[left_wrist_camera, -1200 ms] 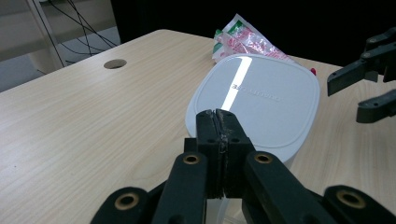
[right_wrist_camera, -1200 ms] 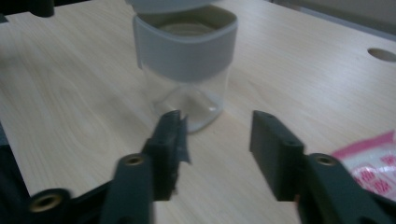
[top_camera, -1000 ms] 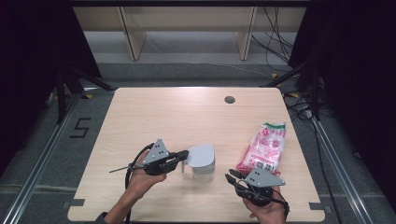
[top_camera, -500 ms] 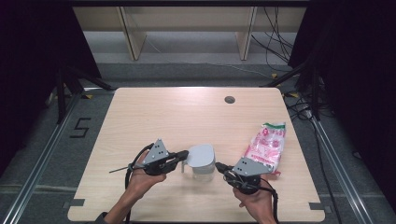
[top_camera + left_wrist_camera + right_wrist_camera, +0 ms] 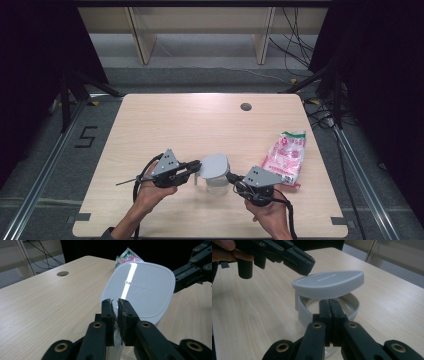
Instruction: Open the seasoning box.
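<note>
My left gripper (image 5: 192, 166), jaws just eased and barely gripping, lifts the lid (image 5: 214, 165) over the jar (image 5: 217, 179); my right gripper (image 5: 231, 176) pinches its rim. Risk: the lid drops.

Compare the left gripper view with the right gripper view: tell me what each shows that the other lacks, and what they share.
Left gripper view alone: the red-and-green printed bag behind the lid and the round hole in the tabletop.

Right gripper view alone: the clear container's rim beneath the raised lid, with a gap between them, and fingertips of the person's hand.

Both: the grey hinged lid, the wooden table, and the opposite gripper beside the lid.
</note>
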### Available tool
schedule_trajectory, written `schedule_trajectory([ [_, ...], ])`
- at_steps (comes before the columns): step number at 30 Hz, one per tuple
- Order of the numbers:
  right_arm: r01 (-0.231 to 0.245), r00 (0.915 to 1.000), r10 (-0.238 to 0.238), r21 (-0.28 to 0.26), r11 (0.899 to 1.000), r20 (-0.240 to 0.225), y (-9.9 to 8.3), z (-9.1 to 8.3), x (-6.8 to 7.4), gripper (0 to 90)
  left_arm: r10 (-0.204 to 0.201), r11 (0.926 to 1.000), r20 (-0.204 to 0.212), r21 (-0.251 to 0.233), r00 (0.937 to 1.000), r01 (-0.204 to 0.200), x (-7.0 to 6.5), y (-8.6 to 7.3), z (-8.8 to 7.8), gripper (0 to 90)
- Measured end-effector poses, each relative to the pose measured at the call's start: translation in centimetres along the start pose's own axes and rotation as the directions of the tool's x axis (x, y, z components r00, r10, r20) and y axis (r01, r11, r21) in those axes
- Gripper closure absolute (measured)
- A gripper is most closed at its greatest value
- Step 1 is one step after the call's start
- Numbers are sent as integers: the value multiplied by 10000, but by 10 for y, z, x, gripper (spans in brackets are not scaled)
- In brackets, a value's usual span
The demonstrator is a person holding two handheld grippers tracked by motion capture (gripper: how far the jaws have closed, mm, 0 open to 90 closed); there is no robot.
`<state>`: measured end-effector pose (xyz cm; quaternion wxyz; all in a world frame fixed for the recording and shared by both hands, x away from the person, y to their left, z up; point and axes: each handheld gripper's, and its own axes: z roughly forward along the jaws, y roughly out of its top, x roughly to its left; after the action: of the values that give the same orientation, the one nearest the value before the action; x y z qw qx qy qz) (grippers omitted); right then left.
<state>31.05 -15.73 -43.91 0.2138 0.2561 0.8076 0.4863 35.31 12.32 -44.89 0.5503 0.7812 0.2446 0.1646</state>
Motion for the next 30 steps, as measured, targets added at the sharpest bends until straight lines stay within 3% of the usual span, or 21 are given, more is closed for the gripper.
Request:
schedule_trajectory([
  [1, 244, 9997, -245, -121, 9996, -93, 2, 2, 0, 900, 296, 9995, 78, 51, 9995, -297, 1, 0, -3, 769],
  [2, 241, 9996, -242, -75, 9997, -139, 3, 2, 0, 900, 29, 10000, -7, 25, 10000, -29, -1, -1, -5, 752],
  [4, 345, 9994, -346, -64, 9994, -97, 4, 2, 1, 900, -30, 10000, -16, -38, 10000, 30, -1, -1, -8, 707],
  [5, 339, 9993, -339, -50, 9994, -144, 4, 2, 1, 900, 261, 9996, 48, -55, 9996, -261, -1, -3, -13, 685],
  [6, 311, 9994, -312, -53, 9995, -168, 5, 3, 1, 900, 81, 10000, 98, -9, 9999, -81, -3, -6, -16, 671],
  [9, 315, 9993, -317, -98, 9995, -176, 5, 3, 2, 900, 374, 9992, 193, 101, 9991, -376, -5, -10, -21, 603],
  [11, 194, 9998, -195, -146, 9997, -105, 7, 5, 4, 900, 18, 9999, 165, 115, 9999, -19, -8, -17, -25, 574],
  [14, 411, 9991, -415, -250, 9988, -125, 8, 6, 4, 900, -191, 9996, 69, 190, 9998, 190, -10, -23, -28, 525],
  [15, 233, 9996, -235, -135, 9996, -136, 9, 5, 5, 900, -110, 9995, -24, 306, 9999, 110, -10, -25, -29, 504],
  [16, 423, 9989, -427, -152, 9990, -213, 10, 6, 4, 900, -6, 9995, -4, 323, 10000, 6, -8, -26, -29, 492],
  [19, 400, 9990, -404, -247, 9989, -185, 12, 7, 4, 900, -323, 9988, -115, 371, 9994, 327, -9, -29, -29, 468],
  [20, 360, 9992, -365, -251, 9990, -184, 13, 8, 5, 900, 9, 9993, -77, 386, 10000, -6, -7, -29, -29, 455],
  [21, 458, 9987, -463, -263, 9986, -203, 13, 8, 4, 900, -395, 9984, -185, 396, 9990, 402, -9, -31, -29, 438],
  [30, 555, 9983, -560, -282, 9981, -182, 19, 12, 6, 900, -758, 9950, -466, 619, 9960, 786, -8, -40, -32, 342],
])
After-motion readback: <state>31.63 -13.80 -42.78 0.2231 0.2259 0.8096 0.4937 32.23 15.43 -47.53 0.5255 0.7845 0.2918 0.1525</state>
